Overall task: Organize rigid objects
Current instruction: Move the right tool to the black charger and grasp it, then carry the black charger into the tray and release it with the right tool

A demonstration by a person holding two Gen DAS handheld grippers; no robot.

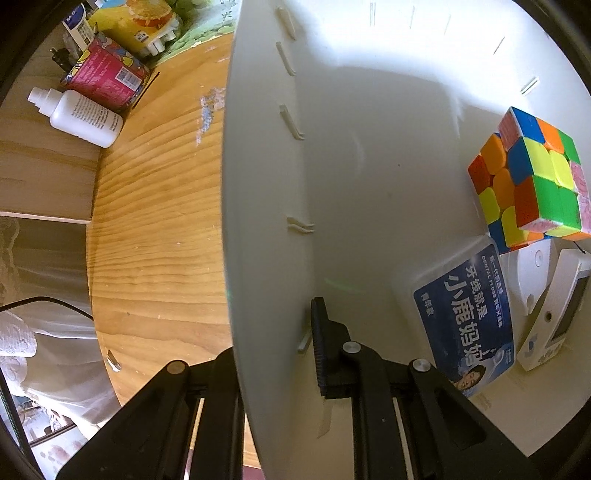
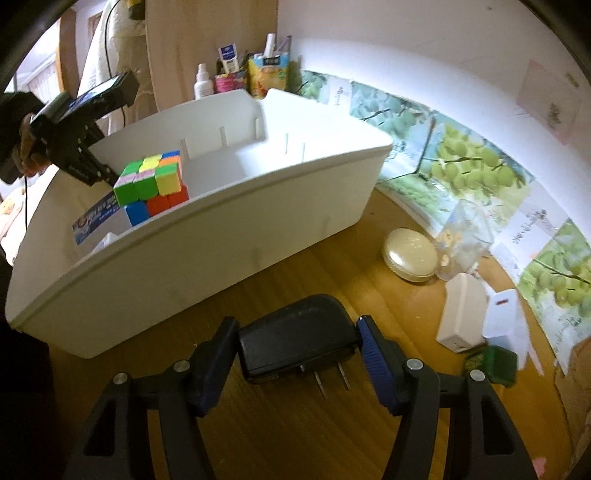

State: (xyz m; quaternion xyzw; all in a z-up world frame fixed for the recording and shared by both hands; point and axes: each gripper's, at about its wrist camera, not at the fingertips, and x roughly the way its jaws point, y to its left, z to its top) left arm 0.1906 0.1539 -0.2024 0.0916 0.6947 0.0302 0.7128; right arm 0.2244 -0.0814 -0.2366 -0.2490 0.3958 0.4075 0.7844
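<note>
A white plastic bin (image 2: 221,236) stands on the wooden table (image 2: 280,428). Inside it lie a colourful puzzle cube (image 1: 532,177) (image 2: 151,181), a blue dental floss box (image 1: 469,317) (image 2: 96,218) and a white device with a screen (image 1: 554,314). My left gripper (image 1: 273,354) (image 2: 98,173) points down and is shut on the bin's wall (image 1: 258,184), one finger inside and the other outside. My right gripper (image 2: 297,339) is shut on a black plug adapter (image 2: 295,328), just in front of the bin, with the prongs facing the camera.
To the right of the bin lie a round cream case (image 2: 410,254), a clear bag (image 2: 461,240), two white chargers (image 2: 461,314) and a green item (image 2: 491,362). A white bottle (image 1: 81,114), a pink can (image 1: 107,74) and a yellow pack (image 1: 136,26) stand beyond the bin.
</note>
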